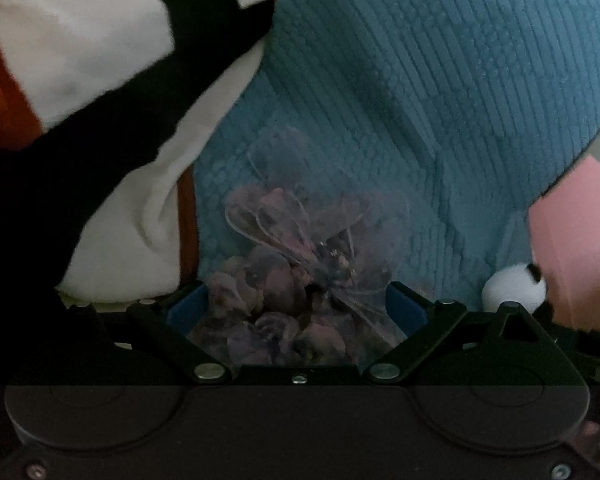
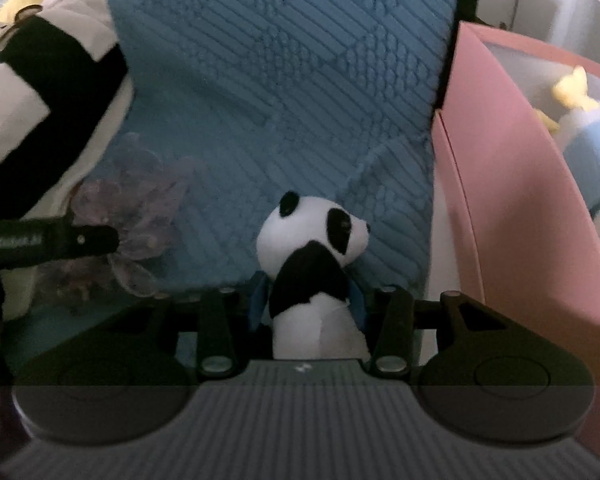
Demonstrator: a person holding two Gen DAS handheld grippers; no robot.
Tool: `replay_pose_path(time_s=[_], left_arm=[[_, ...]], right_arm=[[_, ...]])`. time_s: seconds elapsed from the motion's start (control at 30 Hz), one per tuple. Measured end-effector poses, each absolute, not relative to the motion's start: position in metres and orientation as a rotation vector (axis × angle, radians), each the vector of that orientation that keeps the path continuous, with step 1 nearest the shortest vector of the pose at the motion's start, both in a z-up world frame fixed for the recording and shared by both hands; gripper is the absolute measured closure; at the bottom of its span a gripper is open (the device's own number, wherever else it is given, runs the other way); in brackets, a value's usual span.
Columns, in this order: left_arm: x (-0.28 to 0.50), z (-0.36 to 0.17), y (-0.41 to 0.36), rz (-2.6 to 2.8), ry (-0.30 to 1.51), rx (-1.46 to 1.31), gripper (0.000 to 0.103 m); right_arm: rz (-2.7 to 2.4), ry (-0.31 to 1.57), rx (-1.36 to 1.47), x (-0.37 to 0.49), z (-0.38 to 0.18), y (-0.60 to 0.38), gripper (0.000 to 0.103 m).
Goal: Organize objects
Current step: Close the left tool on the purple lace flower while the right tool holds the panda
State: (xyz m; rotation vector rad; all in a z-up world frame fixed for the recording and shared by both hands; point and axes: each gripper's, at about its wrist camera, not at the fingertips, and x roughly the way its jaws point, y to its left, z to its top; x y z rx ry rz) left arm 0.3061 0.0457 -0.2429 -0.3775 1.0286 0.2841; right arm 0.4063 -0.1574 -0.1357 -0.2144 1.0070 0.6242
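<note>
Left gripper (image 1: 296, 304) has its fingers spread wide around the sheer purple organza pouch (image 1: 300, 264) of dried petals on the textured blue quilted cloth (image 1: 440, 80), pads clear. Right gripper (image 2: 306, 300) has fingers closed against the small black-and-white plush panda (image 2: 316, 264). Only the right view shows the open pink cardboard box (image 2: 512, 216) holding a pale blue and yellow plush toy (image 2: 588, 140).

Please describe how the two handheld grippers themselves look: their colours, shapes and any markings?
Both are black. The left gripper has angled linkage arms with silver pivot pins, blue finger pads and a smooth dark housing with round mouldings. The right gripper looks alike, but its grey centre housing is ribbed and bears a small white mark.
</note>
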Motion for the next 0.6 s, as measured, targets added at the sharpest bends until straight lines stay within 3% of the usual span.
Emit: replay_pose_path(time_s=[0.6], left_arm=[[0.318,-0.264,0.028,0.306,1.136,-0.259,0.014]], right_arm=[[0.583,1.011,-0.141,0.393,-0.143,-0.172,0.061]])
